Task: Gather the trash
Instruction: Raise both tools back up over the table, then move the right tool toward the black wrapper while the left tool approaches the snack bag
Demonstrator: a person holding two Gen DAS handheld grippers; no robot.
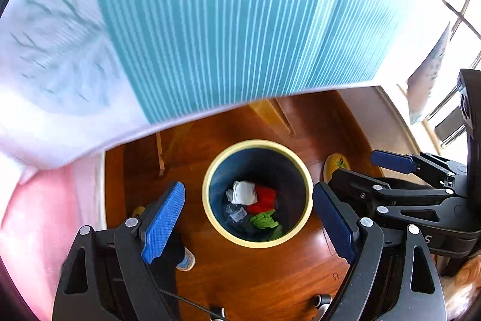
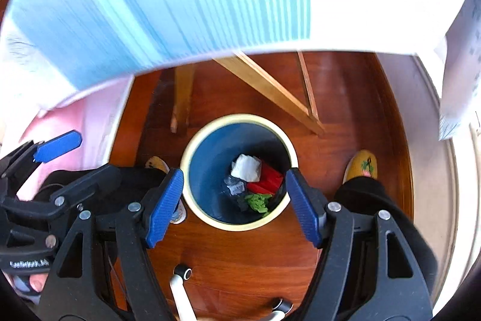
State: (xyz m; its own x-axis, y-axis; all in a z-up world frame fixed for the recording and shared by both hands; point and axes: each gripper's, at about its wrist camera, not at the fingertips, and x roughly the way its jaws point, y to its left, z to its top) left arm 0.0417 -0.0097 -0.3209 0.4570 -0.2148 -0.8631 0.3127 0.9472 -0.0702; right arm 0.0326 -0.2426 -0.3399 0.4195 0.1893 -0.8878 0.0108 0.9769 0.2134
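A round bin with a cream rim [image 1: 210,170] [image 2: 186,164] and a dark blue inside stands on the wooden floor, seen from above in both views. Inside lie a white crumpled paper [image 1: 245,191] [image 2: 246,167], a red piece [image 1: 266,197] [image 2: 267,179], a green scrap [image 1: 264,220] [image 2: 257,202] and clear plastic [image 1: 236,212] [image 2: 234,187]. My left gripper [image 1: 249,223] [image 2: 75,161] hangs open high above the bin, holding nothing. Beside it, my right gripper [image 2: 234,206] [image 1: 360,167] is open too, with only the bin showing between its blue pads.
A table under a teal-striped cloth [image 1: 210,20] [image 2: 150,5] fills the top of both views, with wooden legs [image 2: 270,86] behind the bin. A person's yellow slipper [image 2: 362,166] [image 1: 336,163] and black trouser leg [image 2: 375,200] stand right of the bin. Pink fabric [image 1: 36,215] lies left.
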